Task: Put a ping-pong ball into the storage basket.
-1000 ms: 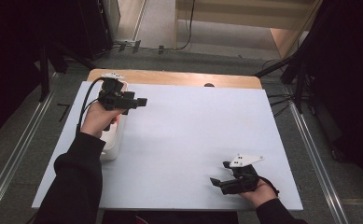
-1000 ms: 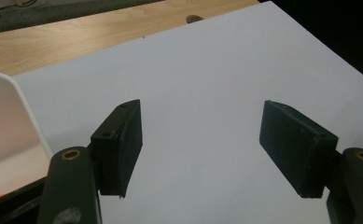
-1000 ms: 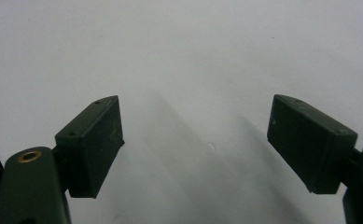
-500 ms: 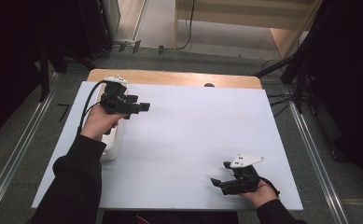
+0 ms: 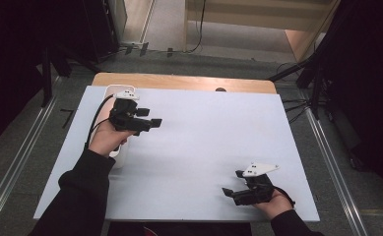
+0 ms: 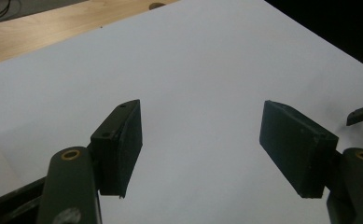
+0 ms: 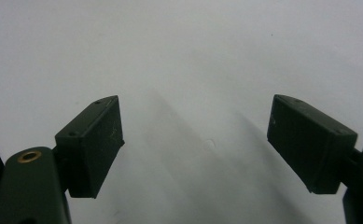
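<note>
The left hand-held gripper point(image 5: 152, 123) hangs over the white sheet point(image 5: 204, 142) on the desk point(image 5: 179, 81), jaws parted with nothing between them. Just beneath the left hand point(image 5: 108, 140) lies a white oblong object point(image 5: 119, 156), likely what it is there for. The right hand-held gripper point(image 5: 231, 192) rests low near the front edge, jaws wide and empty, seemingly waiting.

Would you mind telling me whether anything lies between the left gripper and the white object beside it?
Nothing visible does: the left gripper hangs open just right of the white object, which lies partly under the left hand.
</note>
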### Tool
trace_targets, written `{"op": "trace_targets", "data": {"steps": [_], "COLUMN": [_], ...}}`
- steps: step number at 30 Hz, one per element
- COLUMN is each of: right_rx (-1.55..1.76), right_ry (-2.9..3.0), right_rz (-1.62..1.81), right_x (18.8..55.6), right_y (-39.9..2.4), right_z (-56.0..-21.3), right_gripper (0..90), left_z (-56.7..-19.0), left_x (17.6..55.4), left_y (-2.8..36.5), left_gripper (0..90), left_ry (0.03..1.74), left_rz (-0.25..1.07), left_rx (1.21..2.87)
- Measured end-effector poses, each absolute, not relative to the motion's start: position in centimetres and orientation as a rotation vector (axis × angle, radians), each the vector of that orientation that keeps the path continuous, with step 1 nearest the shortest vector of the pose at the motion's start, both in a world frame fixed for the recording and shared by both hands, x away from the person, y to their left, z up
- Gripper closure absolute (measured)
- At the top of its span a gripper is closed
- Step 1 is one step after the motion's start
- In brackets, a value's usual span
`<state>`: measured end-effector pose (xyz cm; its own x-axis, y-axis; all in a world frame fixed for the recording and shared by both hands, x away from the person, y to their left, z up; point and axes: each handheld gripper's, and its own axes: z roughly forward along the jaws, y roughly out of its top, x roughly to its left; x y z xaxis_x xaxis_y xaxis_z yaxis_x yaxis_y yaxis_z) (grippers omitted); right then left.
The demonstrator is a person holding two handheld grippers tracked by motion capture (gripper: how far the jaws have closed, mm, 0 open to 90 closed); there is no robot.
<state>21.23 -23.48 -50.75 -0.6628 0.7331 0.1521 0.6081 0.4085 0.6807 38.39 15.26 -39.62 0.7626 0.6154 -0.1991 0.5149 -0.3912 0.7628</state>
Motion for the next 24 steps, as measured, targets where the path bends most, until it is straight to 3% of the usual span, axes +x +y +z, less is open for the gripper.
{"op": "trace_targets", "data": {"steps": [24], "right_rx": [1.191], "right_ry": [2.489], "right_rz": [1.098], "right_x": [21.2], "right_y": [-23.4], "right_z": [-50.7], "right_gripper": [16.8], "left_z": [-40.4], "left_x": [34.9], "left_y": [14.6], "left_gripper": [30.4], "left_ry": [0.764], "left_rz": [0.122], "left_rx": [2.121]}}
